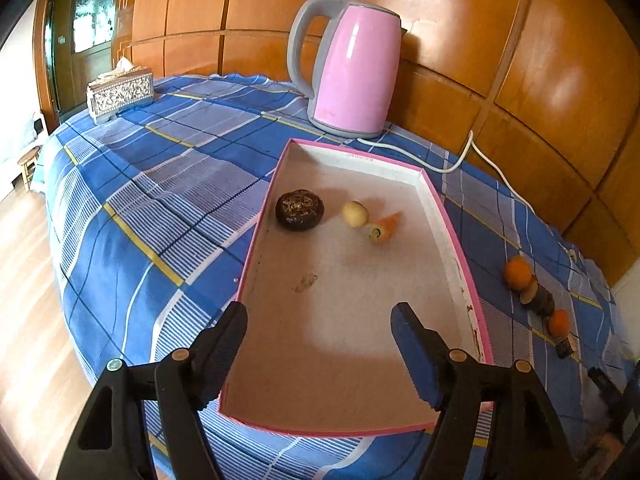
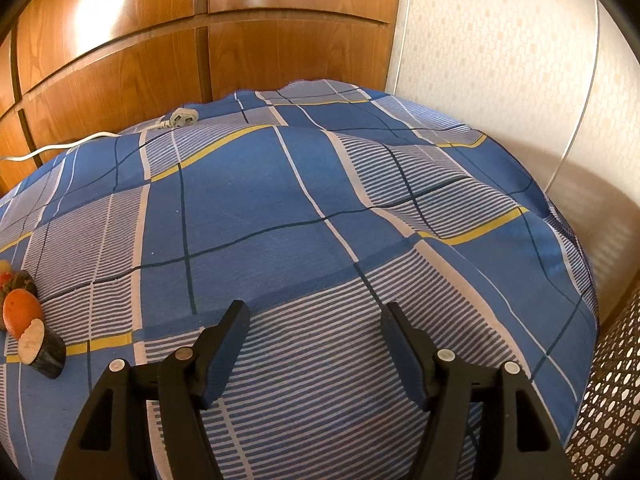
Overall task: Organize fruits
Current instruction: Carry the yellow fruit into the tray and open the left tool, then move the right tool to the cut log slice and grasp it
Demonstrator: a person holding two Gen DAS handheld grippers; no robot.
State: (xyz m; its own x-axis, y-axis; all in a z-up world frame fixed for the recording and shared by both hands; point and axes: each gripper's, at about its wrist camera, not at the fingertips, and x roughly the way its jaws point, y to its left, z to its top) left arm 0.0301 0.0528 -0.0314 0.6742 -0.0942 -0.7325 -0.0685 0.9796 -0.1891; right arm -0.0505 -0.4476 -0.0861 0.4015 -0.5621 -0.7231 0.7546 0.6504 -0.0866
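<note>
A pink-rimmed shallow tray [image 1: 452, 236] lies on the blue checked cloth. In it sit a dark brown round fruit [image 1: 299, 210], a small pale yellow fruit [image 1: 355, 213] and a small carrot [image 1: 384, 227]. My left gripper [image 1: 320, 316] is open and empty, above the tray's near end. Right of the tray lie an orange fruit [image 1: 517, 272], a dark cut piece [image 1: 538, 296] and a smaller orange fruit [image 1: 559, 322]. My right gripper [image 2: 314, 316] is open and empty over bare cloth. At its far left lie an orange fruit [image 2: 21, 312] and a dark piece with a pale cut face [image 2: 42, 350].
A pink electric kettle [image 1: 352, 68] stands behind the tray, its white cord [image 1: 472, 160] running right to a plug [image 2: 182, 118]. A patterned tissue box [image 1: 120, 92] sits at the far left. Wooden panels back the table; a white wall [image 2: 500, 40] and woven chair [image 2: 608, 400] are right.
</note>
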